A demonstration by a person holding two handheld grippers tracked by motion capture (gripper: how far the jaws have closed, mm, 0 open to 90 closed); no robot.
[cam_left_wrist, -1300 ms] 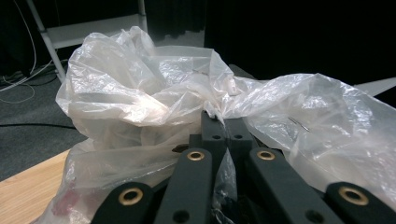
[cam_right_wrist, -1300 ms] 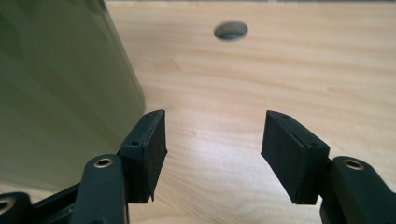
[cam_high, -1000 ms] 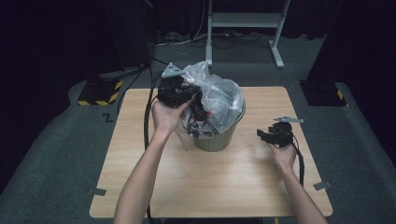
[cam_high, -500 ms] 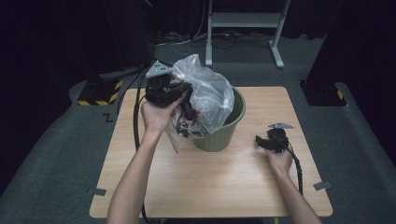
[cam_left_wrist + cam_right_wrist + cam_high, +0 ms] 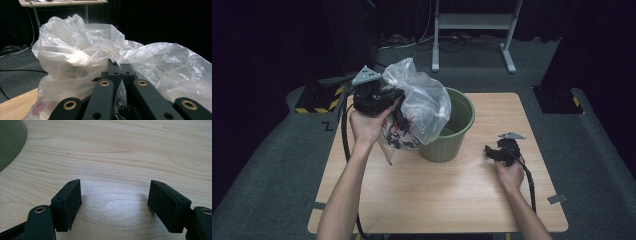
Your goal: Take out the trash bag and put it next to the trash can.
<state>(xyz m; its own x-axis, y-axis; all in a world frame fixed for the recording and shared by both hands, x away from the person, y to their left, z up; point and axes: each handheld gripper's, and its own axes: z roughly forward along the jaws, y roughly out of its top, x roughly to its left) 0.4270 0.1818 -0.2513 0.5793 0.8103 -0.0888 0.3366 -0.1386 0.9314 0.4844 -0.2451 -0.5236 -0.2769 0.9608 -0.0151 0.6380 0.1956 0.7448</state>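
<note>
Left claw (image 5: pixel 117 65) pinched on clear trash bag (image 5: pixel 419 107) beside green bin (image 5: pixel 457 132) | right claw (image 5: pixel 115 203) just opened, empty | risk: I tear the thin film.

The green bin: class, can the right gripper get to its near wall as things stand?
Probably yes: the right gripper is open over bare table, and nothing lies between it and the green bin.
</note>
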